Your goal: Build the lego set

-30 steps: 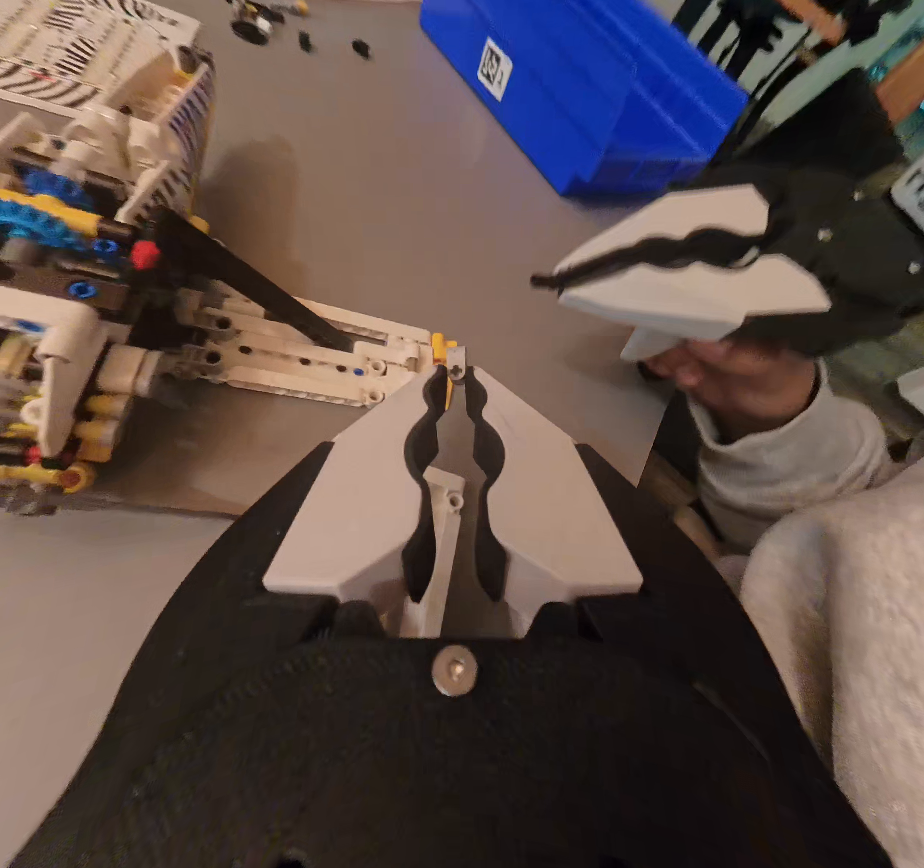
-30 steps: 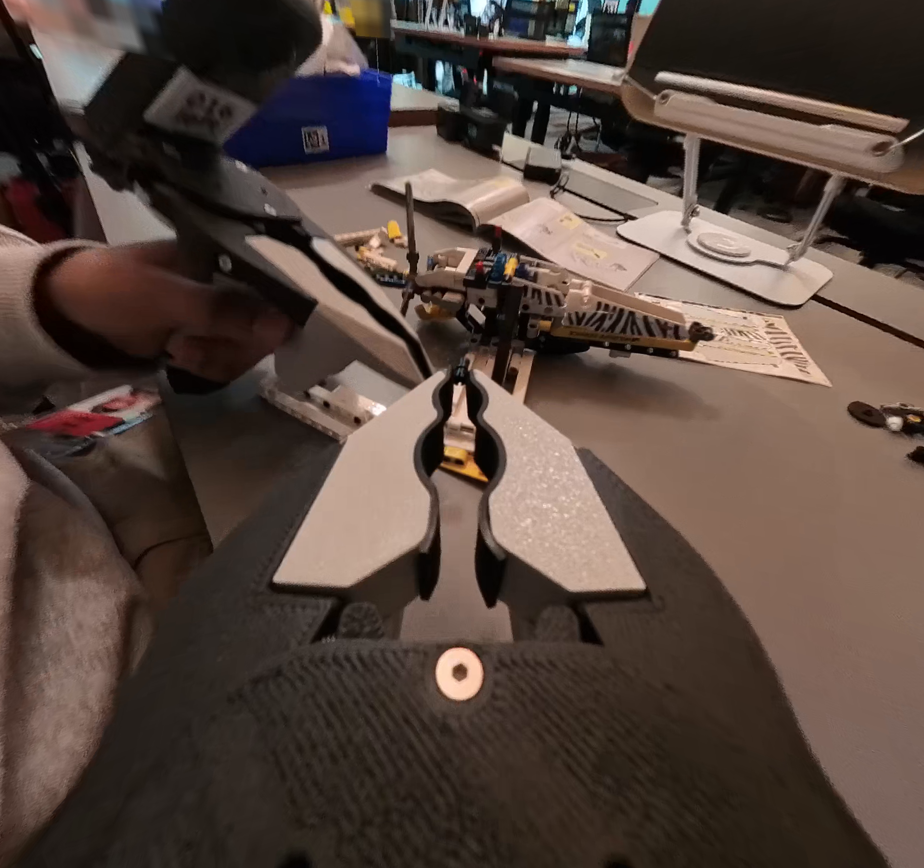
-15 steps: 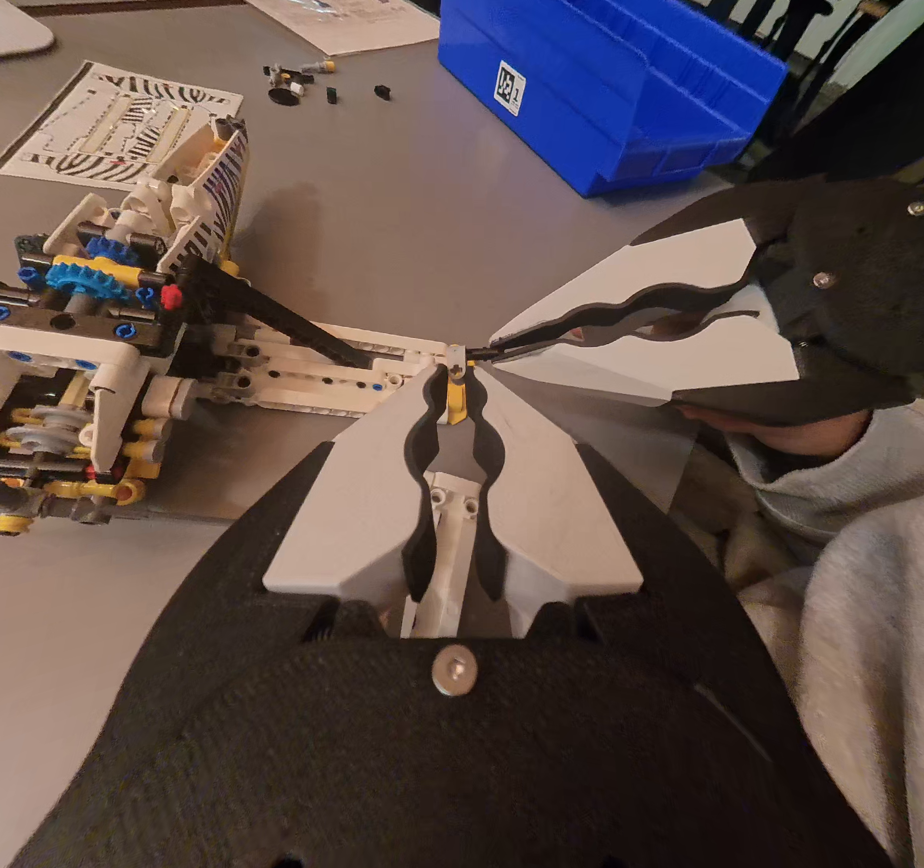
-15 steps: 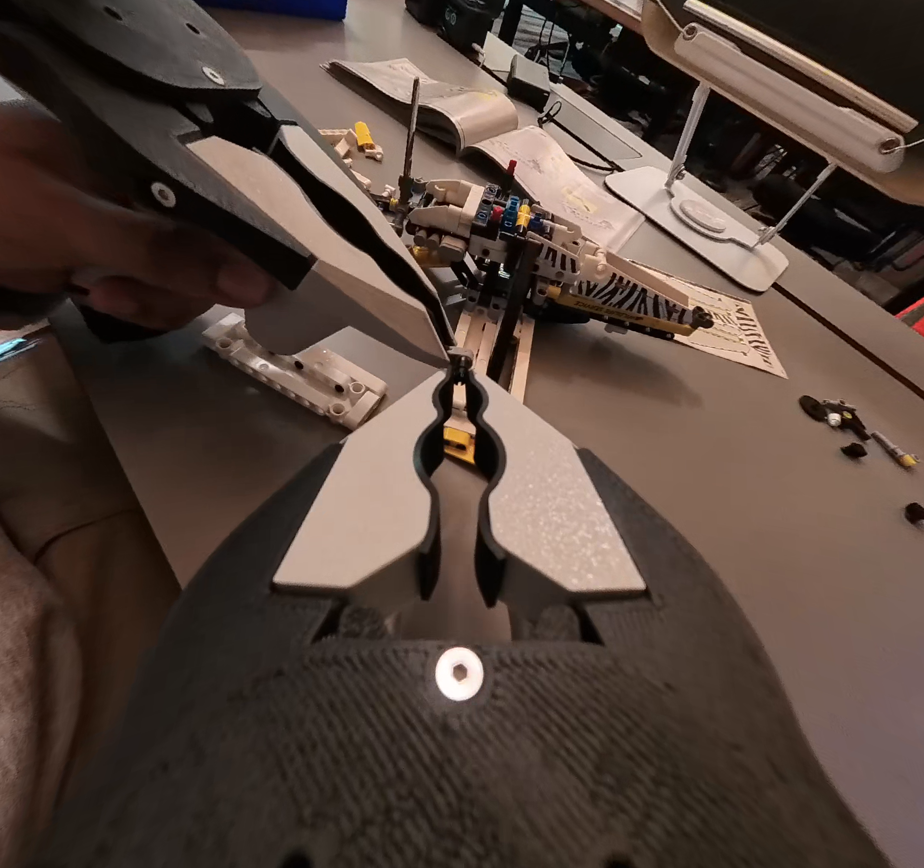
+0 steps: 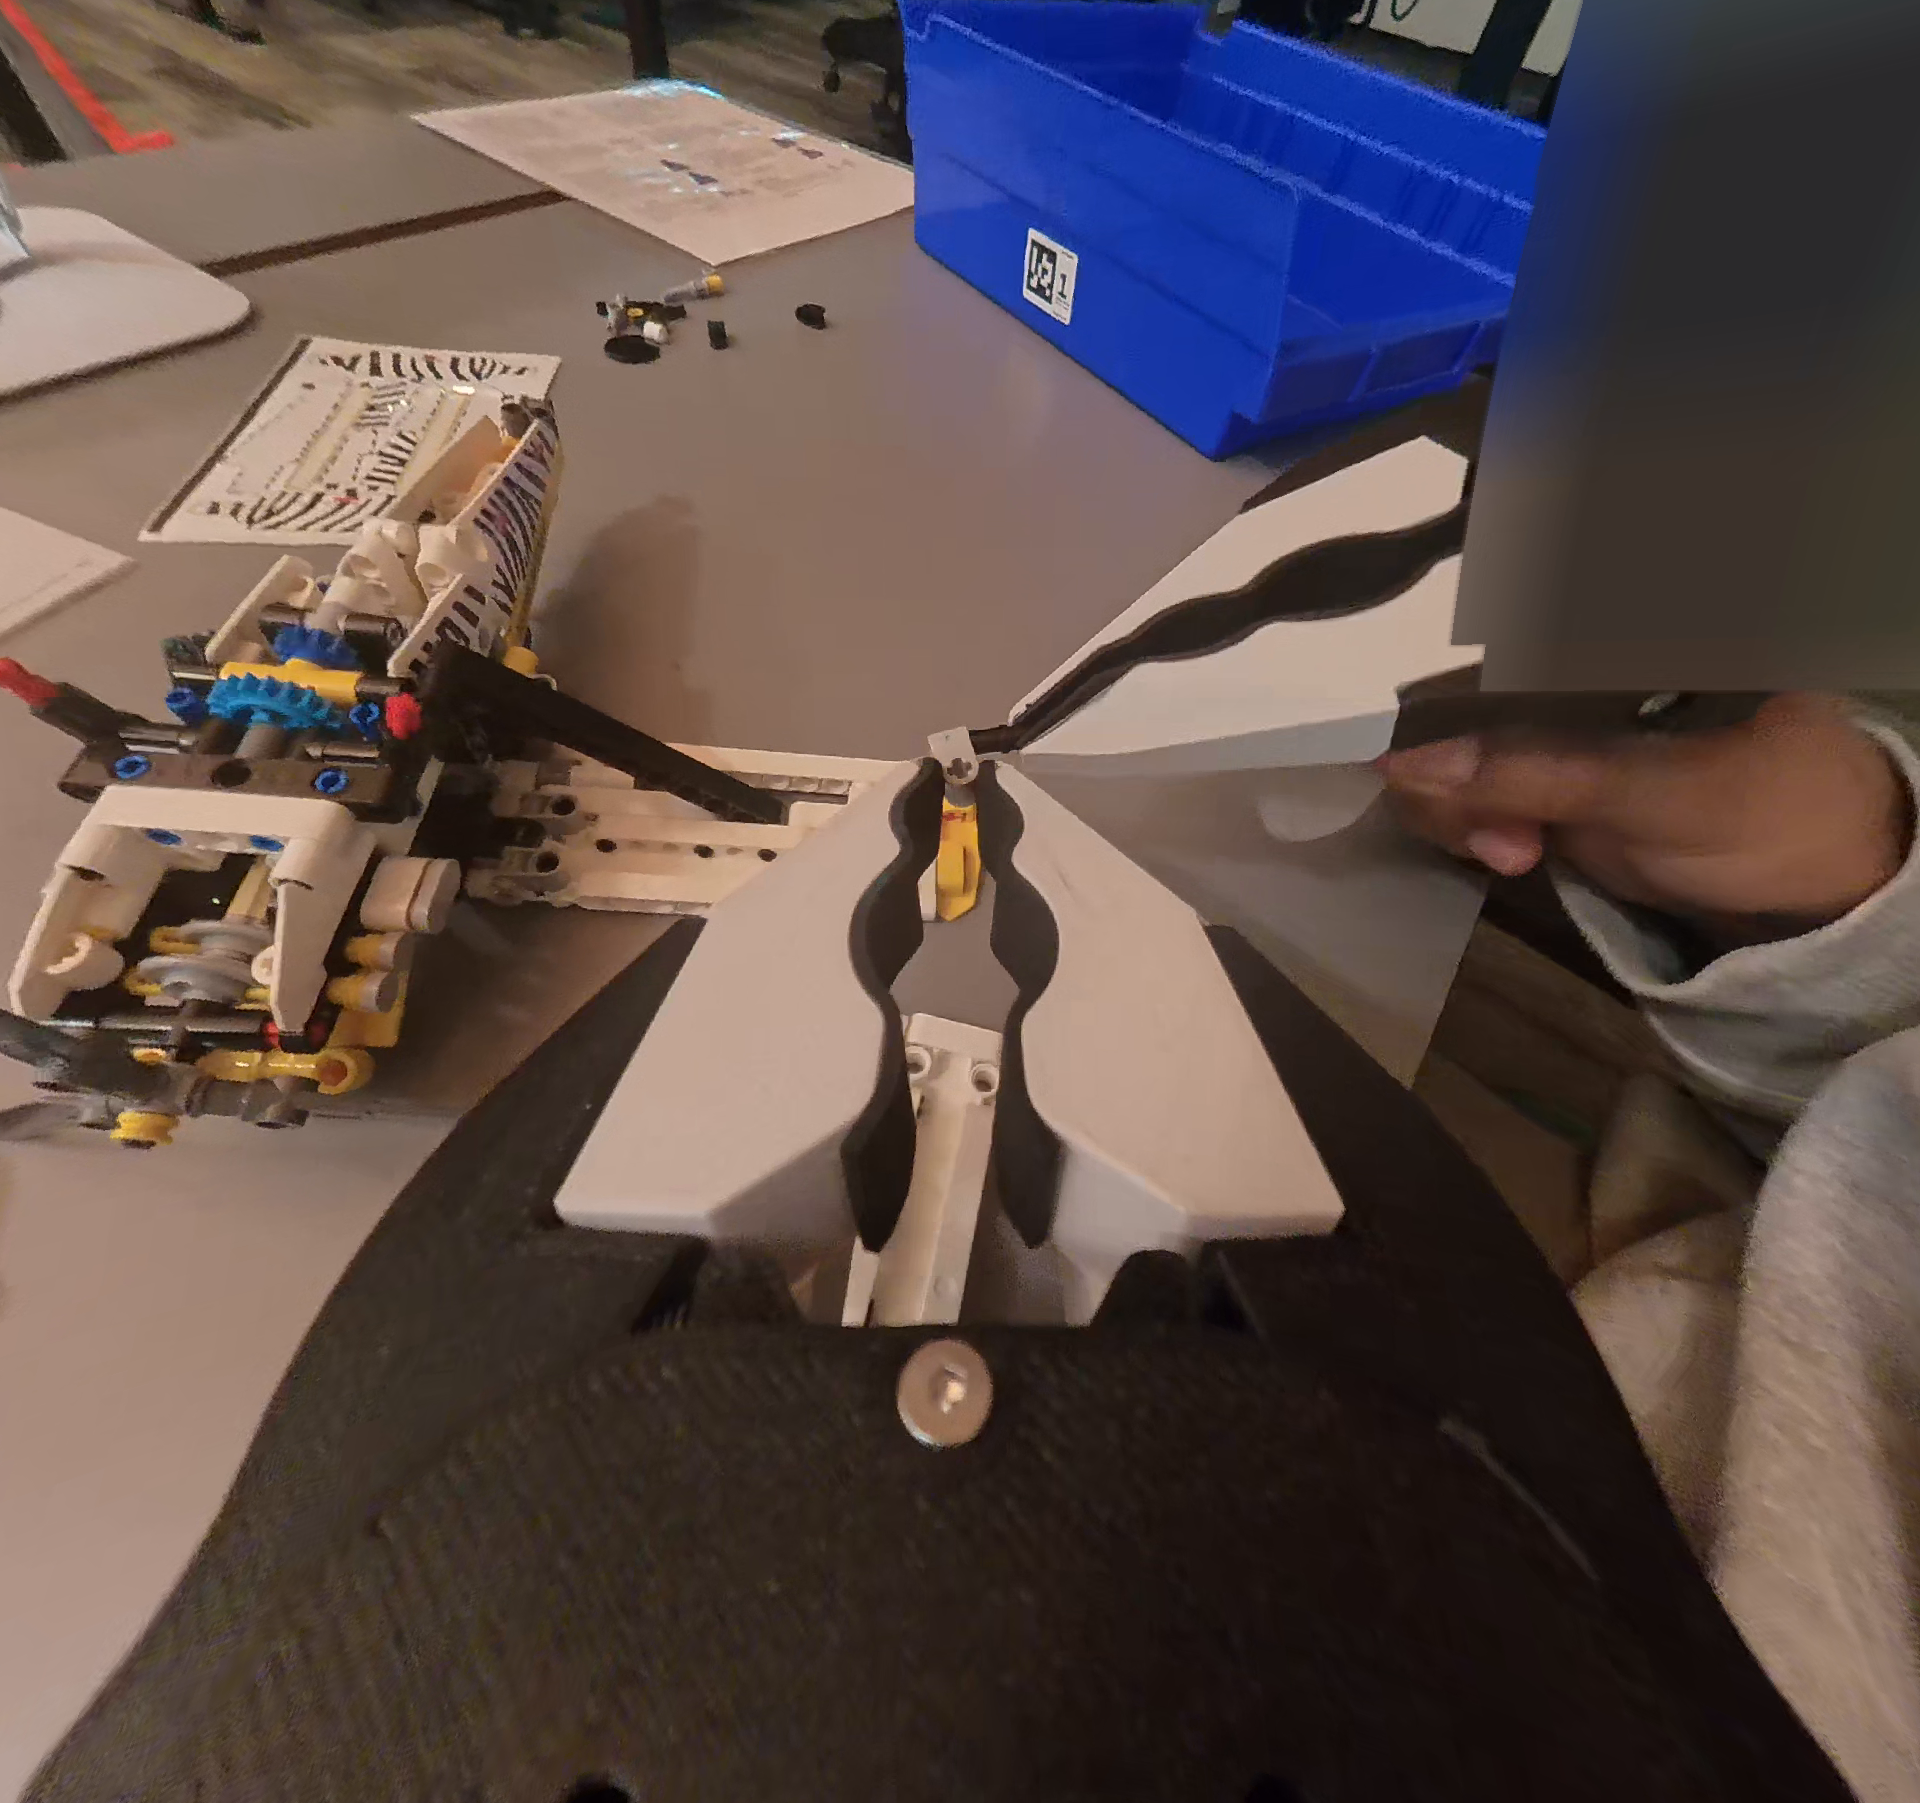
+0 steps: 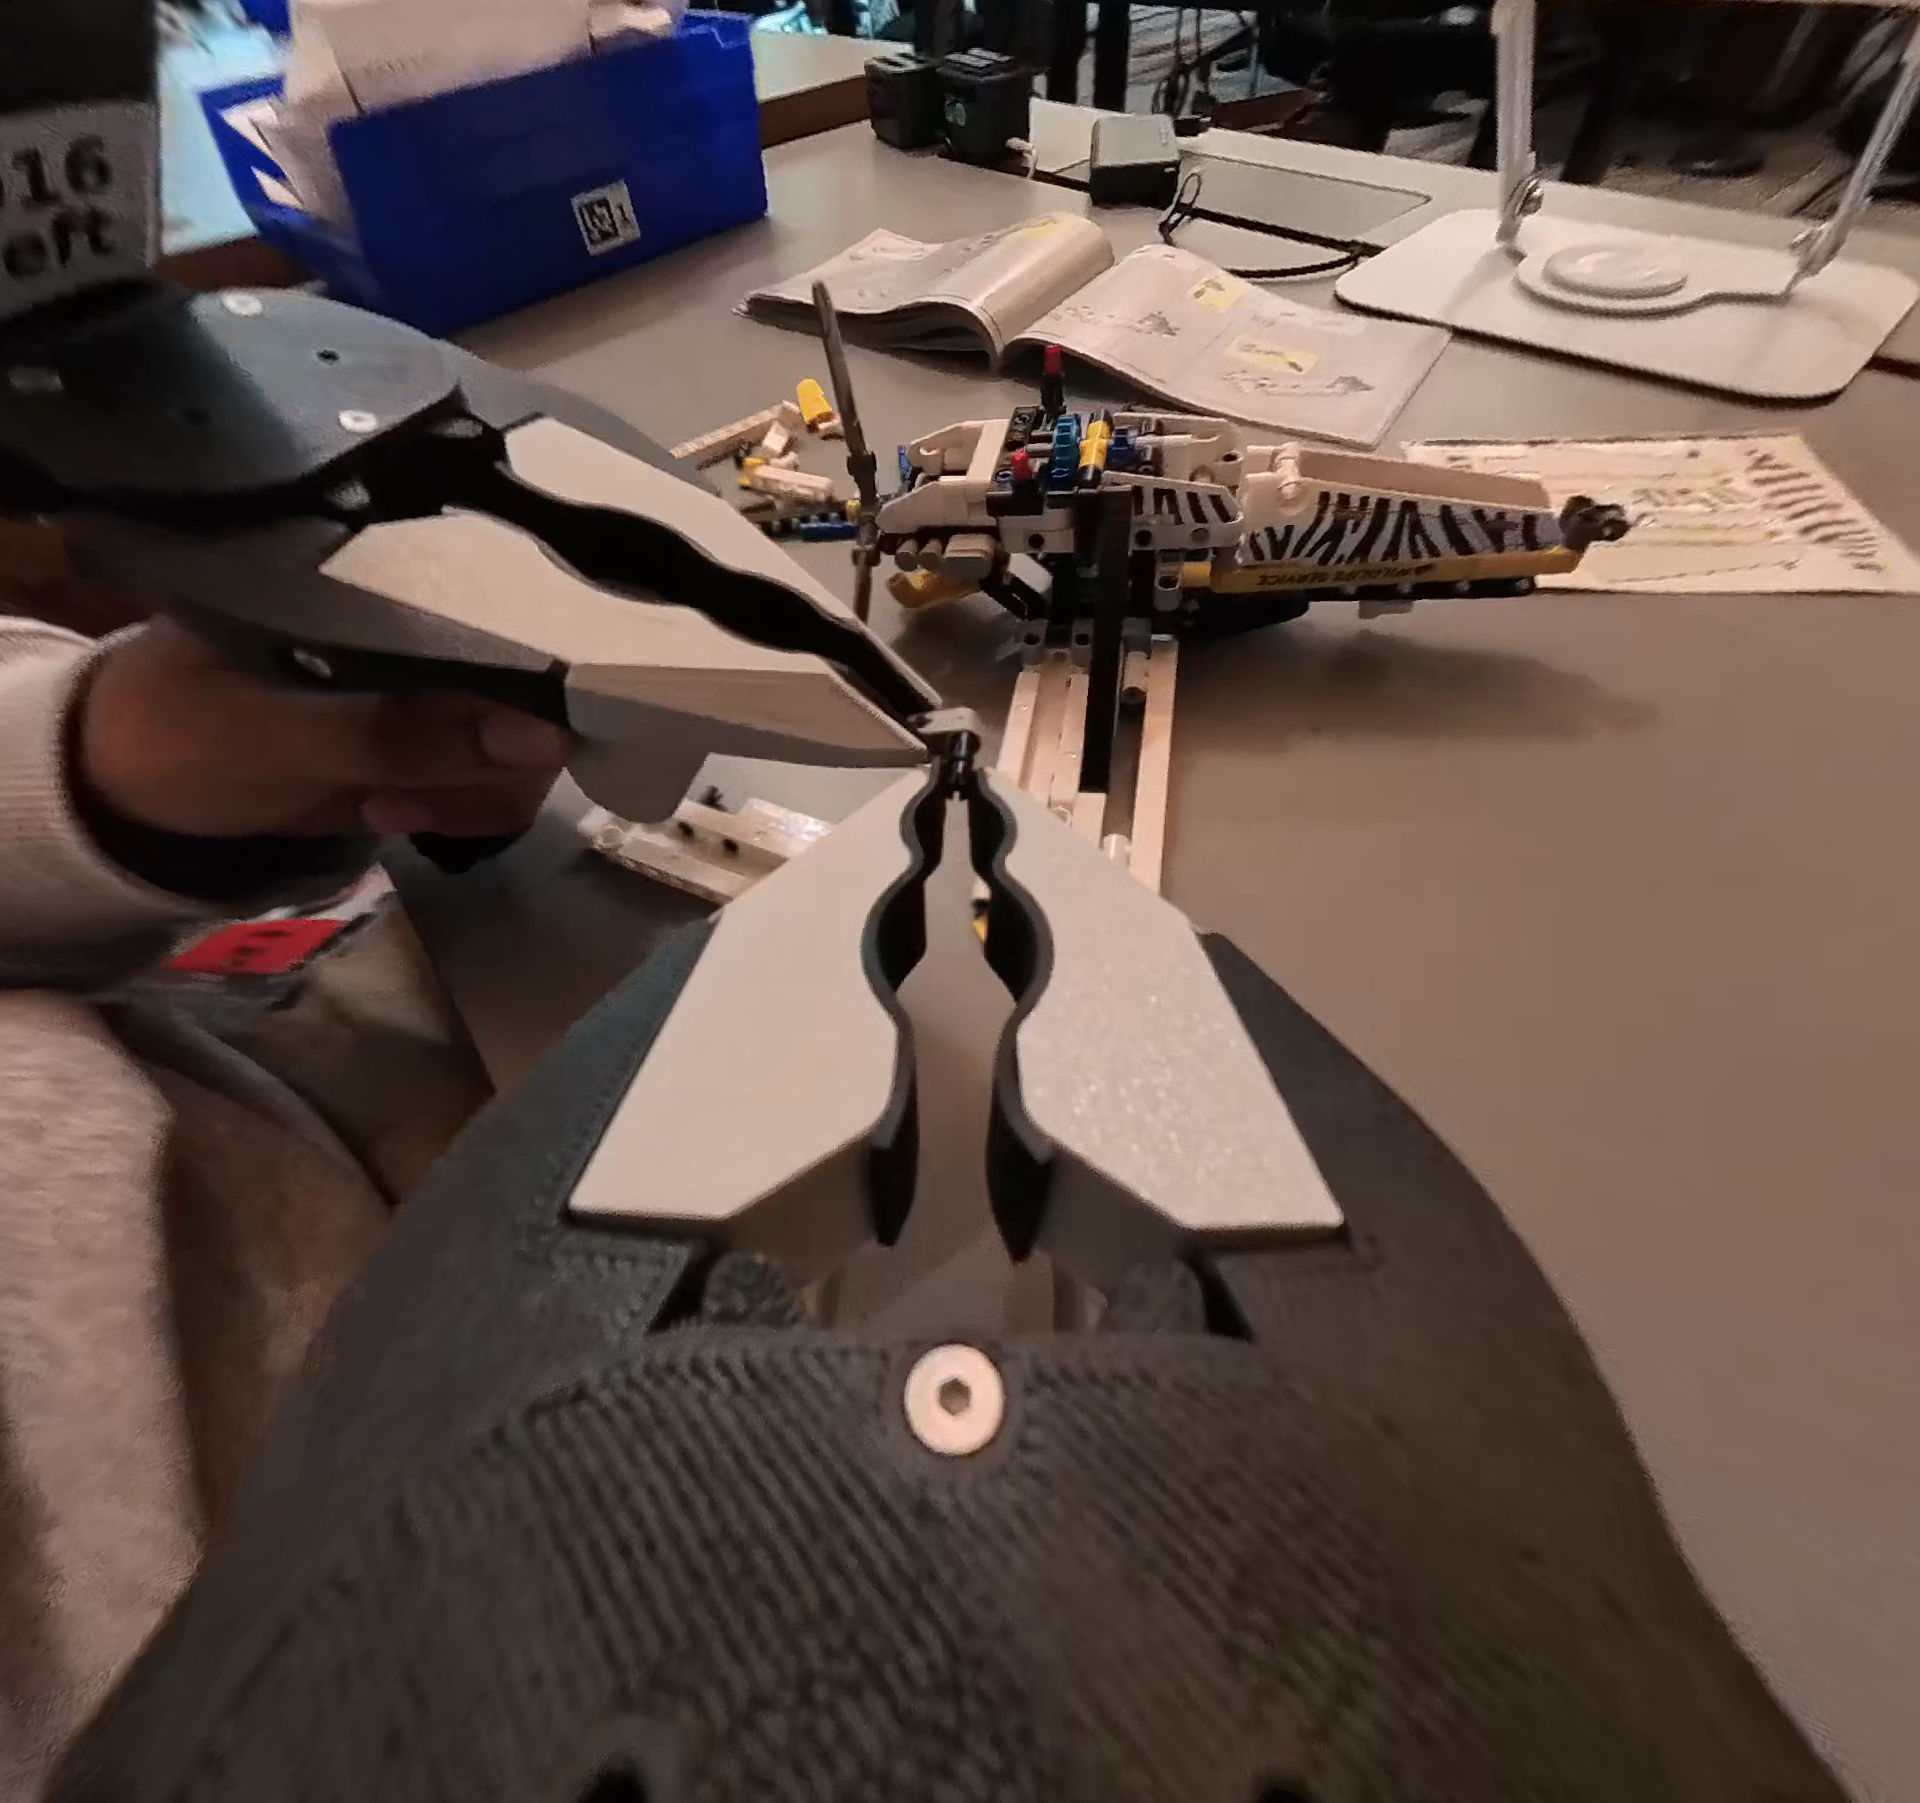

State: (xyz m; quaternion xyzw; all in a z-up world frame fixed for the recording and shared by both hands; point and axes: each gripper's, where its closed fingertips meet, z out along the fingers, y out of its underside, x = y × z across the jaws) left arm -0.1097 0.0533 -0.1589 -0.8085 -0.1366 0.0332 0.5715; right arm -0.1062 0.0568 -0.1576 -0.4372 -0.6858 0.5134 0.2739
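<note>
Above the table's (image 5: 831, 527) near edge, the two tongs meet tip to tip. The left tongs (image 5: 956, 774) are clenched on a small grey connector (image 5: 951, 743). The right tongs (image 6: 951, 782) are clenched on a short black pin (image 6: 952, 751) whose upper end touches the connector. How far the pin has gone in is too small to tell. A yellow piece (image 5: 956, 849) shows in the gap between the left fingers (image 5: 790, 974). I cannot tell whether it is held or lies on the table below.

The model (image 6: 1143, 517), a zebra-striped aircraft body with a white frame sticking out toward the tongs, stands on the table just beyond them, apart from both tips. In the left wrist view its left end is cut off by the picture's edge. A white beam (image 5: 935, 1182) lies under the left tongs, mostly hidden by the fingers.

A blur patch covers the rear of the right tongs in the left wrist view, and only the right hand (image 5: 1662, 818) shows below it. The left hand (image 6: 312, 766) is half hidden under its tongs.

Farther back are a blue bin (image 5: 1143, 247), a striped sticker sheet (image 5: 343, 444), an open booklet (image 6: 1091, 319) and loose pieces (image 5: 665, 319) too small to make out.
</note>
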